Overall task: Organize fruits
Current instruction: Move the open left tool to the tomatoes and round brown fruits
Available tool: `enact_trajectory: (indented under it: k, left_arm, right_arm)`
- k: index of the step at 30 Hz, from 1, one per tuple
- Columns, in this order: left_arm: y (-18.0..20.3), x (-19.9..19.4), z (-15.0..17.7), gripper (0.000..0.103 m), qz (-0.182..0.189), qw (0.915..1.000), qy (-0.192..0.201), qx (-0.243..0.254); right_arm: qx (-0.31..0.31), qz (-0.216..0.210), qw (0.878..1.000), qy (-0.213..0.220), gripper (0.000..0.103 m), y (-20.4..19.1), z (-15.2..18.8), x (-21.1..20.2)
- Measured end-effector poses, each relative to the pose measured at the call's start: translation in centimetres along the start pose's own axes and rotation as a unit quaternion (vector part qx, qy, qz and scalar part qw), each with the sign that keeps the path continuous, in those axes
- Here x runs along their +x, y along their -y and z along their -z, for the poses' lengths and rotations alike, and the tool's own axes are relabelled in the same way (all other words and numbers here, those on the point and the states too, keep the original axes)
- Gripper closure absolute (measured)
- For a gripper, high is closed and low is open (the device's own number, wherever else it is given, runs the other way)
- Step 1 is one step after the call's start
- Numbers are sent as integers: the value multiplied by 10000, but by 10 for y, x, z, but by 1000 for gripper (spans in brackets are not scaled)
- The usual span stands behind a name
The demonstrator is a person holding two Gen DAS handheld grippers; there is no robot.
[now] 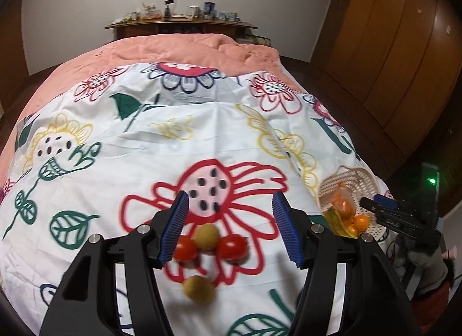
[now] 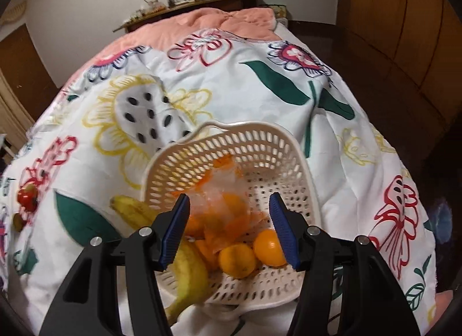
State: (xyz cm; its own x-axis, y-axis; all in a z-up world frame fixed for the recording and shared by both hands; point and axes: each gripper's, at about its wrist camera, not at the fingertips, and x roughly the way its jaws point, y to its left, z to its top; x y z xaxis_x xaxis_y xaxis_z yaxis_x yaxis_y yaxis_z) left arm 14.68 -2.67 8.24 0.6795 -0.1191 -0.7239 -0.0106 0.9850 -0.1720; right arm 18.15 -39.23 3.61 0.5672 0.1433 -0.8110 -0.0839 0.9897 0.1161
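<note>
In the left wrist view my left gripper (image 1: 230,198) is open over a cluster of fruit on the flowered sheet. Two red tomatoes (image 1: 232,246) flank a yellow-green round fruit (image 1: 206,236), and another one (image 1: 199,289) lies nearer; none is gripped. A white perforated basket (image 1: 350,181) stands to the right, my right gripper (image 1: 372,206) at its near rim. In the right wrist view my right gripper (image 2: 229,200) hangs open over the basket (image 2: 260,145). It holds loose oranges (image 2: 238,261), a plastic bag of oranges (image 2: 222,203) and a banana (image 2: 187,272) leaning over its left rim.
The bed's flowered sheet (image 1: 173,139) meets a pink quilt (image 1: 179,47) farther back. Behind the bed a wooden shelf (image 1: 179,22) carries small items. A wooden wardrobe (image 1: 389,55) lines the right side. A tomato (image 2: 27,198) shows at the far left. A grey sleeve (image 1: 418,266) follows the right gripper.
</note>
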Motion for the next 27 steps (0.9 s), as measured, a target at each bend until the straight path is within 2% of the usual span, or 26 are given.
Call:
enact_trajectory:
  k: [4,6,11,15,17,23,24,26,27]
  left_arm:
    - [-18,-6,0,41,-97,9998,44,-163]
    - [-24,-8,1,41,-118,9997,64,-215]
    - [-36,-11,5,41,-171,9995,69,-264]
    - [-45,-7,11,41,-231,9993,-29,-297]
    - [-48,-5,14,41,-239,9991,-65,-333]
    - [-55,-3,23,41,-245,9990,-131,-355]
    - [-56,-3,24,41,-247,9989,-142,-360]
    - [-58,-2,26,41,-250,9989,-167,-363]
    - [-59,-2,28,41,-248,9988,-184,-367]
  right_arm:
    - [-442,-271,9986,-83,45,-25,3,-2]
    - [-705,-348,9967,-206,41,-40,6,5]
    - [-1089,-295,9919,-578,41,-61,15,27]
    - [-1070,-262,9916,-674,40,-61,15,35]
    - [-1023,-75,9925,-659,40,-58,12,38]
    - [-544,-49,9971,-528,46,-37,-1,35]
    - [-491,22,9978,-453,45,-34,-2,32]
    - [-443,580,9971,-224,44,-25,-5,25]
    - [-341,633,9972,-193,44,-18,-6,23]
